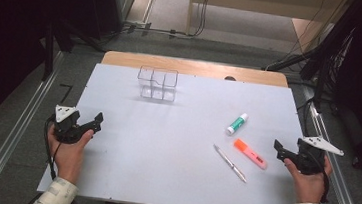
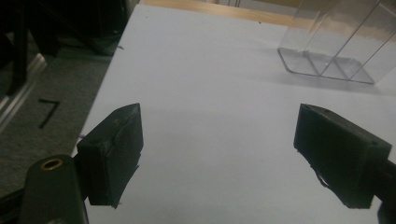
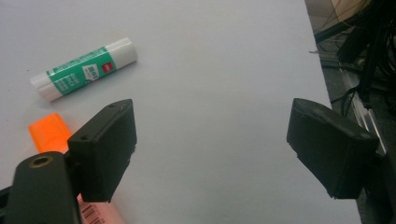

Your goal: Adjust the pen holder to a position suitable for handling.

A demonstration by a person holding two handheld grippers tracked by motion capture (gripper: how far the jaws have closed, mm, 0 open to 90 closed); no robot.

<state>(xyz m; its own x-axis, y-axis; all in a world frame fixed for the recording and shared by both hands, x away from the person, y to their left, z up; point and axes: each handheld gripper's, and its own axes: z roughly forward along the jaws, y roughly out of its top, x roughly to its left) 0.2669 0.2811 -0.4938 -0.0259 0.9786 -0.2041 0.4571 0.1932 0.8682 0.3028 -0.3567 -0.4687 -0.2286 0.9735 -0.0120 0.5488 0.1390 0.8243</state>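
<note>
The person's two hands rest at the near corners of the white rectangular table (image 1: 171, 181), each holding a black two-jaw gripper. The left gripper (image 1: 98, 120) sits at the table's left edge, its jaws spread wide with nothing between them; in the left gripper view only bare white surface lies between its pads. The right gripper (image 1: 278, 146) sits at the table's right edge, its jaws likewise fully apart and empty, pointing inward across the table.

Just left of the right gripper lies the orange highlighter marker (image 1: 250, 154), flat and angled; in the right gripper view its orange cap (image 3: 46, 133) shows just beside the left jaw. Left of the highlighter, nearly parallel to it and slightly apart, lies a thin silver pen (image 1: 230, 163). Beyond the highlighter, farther up the table, lies a green-and-white glue stick (image 1: 237, 124), on its side and apart from both.

Farthest off, well apart from the highlighter toward the table's far edge, stands a clear plastic compartment organiser (image 1: 157, 83), upright.
</note>
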